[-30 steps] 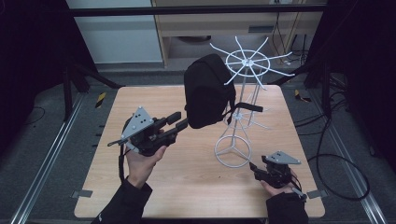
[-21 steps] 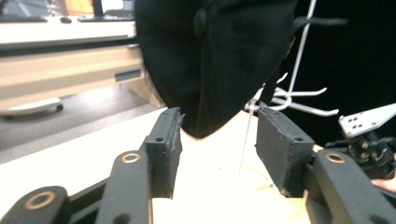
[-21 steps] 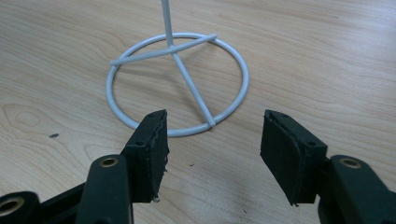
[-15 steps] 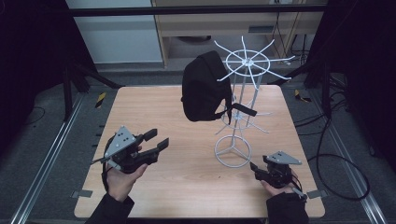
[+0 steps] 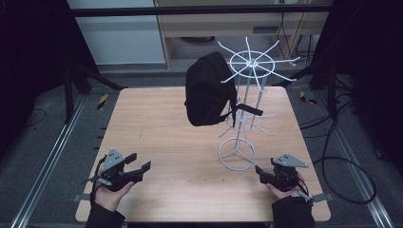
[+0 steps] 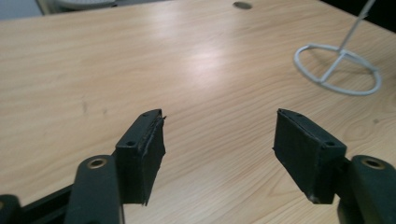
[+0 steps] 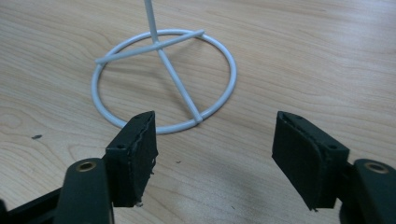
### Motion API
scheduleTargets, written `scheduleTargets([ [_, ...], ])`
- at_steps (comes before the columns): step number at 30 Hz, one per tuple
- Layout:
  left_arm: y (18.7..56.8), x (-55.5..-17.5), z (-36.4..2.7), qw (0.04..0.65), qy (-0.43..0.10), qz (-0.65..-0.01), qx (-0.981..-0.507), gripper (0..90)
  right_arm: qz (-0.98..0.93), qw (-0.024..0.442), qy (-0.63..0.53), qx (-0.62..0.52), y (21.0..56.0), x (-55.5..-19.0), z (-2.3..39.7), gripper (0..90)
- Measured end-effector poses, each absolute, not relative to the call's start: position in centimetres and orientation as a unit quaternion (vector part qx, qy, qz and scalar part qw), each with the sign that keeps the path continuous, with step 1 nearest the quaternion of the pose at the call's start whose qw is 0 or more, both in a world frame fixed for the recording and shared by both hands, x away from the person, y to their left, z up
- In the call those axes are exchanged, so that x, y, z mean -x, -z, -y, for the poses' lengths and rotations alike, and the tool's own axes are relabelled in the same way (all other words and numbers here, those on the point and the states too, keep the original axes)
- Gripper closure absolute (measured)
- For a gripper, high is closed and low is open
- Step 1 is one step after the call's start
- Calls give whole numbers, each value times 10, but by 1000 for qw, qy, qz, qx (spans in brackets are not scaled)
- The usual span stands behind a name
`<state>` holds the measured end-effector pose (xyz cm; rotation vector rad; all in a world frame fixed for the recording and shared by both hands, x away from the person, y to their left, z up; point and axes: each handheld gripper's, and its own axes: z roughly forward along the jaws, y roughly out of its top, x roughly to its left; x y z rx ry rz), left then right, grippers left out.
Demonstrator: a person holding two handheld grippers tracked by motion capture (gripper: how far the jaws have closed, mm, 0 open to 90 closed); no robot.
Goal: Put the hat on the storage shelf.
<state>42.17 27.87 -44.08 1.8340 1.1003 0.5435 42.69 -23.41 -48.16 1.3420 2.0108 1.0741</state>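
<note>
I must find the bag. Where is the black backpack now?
In the high view, the black backpack hangs from the white wire rack, on its left side, above the table.

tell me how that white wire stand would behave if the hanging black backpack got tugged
The white wire stand looks top-heavy: the black backpack hangs off one side, high above its small ring base, so a tug would probably tip it. The thin wire arms may flex too.

Readable text: none on any surface.
Backpack (image 5: 209,92): plain black, no brand mark legible.
Wire stand (image 5: 240,114): bare white wire, no label.
Table (image 5: 166,123): wood grain only, no print or numbers near either claw.
</note>
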Motion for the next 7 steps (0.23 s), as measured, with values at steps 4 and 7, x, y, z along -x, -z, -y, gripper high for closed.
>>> scheduleTargets([
  [4, 454, -425, -295, 429, -227, -468, -739, 289, -734, 249, -389, -498, 484, -428, 236, 269],
  [7, 465, -429, -308, 403, -232, -489, -738, 273, -731, 251, -388, -502, 484, -428, 239, 249],
])
